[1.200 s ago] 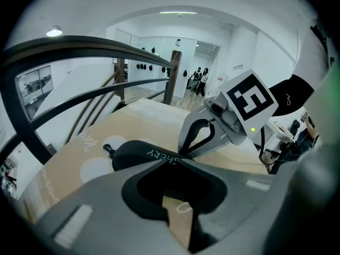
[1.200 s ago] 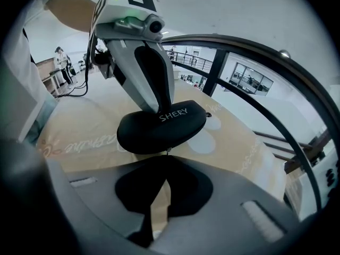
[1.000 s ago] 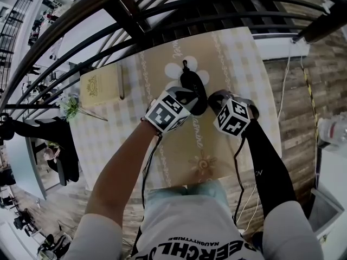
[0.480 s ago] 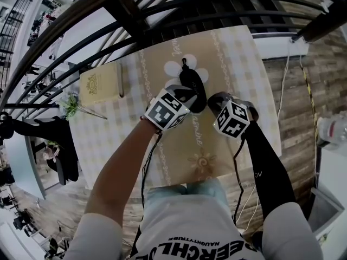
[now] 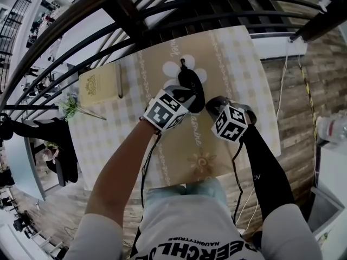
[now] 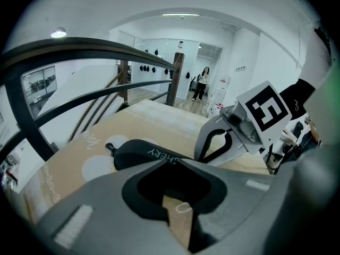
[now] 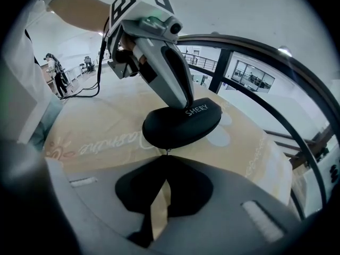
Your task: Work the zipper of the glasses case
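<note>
White printed T-shirt [image 5: 198,226]; black right sleeve [image 5: 269,169].

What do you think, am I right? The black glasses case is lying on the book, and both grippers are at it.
Not quite. The head view shows the black glasses case lying on the tablecloth, not on the book, which sits apart at the left. The left gripper and right gripper are both at it.

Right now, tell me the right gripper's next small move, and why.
Probably draw the right gripper slowly along the edge of the case. Its fingers are closed on what looks like the zipper pull, and the left gripper clamps the case steady on the table.
</note>
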### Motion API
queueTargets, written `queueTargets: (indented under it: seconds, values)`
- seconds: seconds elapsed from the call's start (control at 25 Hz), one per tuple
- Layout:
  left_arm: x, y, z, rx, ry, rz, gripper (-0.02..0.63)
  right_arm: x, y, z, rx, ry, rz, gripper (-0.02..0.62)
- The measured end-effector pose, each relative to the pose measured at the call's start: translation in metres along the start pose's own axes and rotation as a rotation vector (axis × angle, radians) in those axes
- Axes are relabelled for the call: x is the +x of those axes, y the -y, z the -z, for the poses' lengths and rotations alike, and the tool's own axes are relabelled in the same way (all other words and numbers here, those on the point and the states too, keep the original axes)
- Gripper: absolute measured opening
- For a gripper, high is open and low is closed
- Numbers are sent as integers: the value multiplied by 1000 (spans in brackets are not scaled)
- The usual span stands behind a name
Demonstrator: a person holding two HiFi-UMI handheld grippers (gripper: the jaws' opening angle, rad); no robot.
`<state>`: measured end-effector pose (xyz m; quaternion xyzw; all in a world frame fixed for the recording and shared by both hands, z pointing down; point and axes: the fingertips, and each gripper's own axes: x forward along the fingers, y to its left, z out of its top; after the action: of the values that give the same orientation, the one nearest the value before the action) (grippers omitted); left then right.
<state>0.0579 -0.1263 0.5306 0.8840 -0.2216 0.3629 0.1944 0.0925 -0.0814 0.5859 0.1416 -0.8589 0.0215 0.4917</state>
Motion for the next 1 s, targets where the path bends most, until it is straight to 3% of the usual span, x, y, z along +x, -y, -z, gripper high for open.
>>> queueTargets:
  seconds: [0.28, 0.44, 0.8, 1.0]
  values:
    - [-4, 3, 0, -20, 11, -36, 122, -8, 4, -2, -1, 33, 0, 29]
    - [-1, 9, 1, 45, -23, -48, 110, -12, 8, 3, -8, 31, 16, 29]
    - [25, 53, -2, 158, -79, 59, 110, -30, 50, 26, 65, 22, 145, 29]
    - [21, 47, -16, 201, -43, 12, 112, -28, 45, 37, 48, 0, 121, 29]
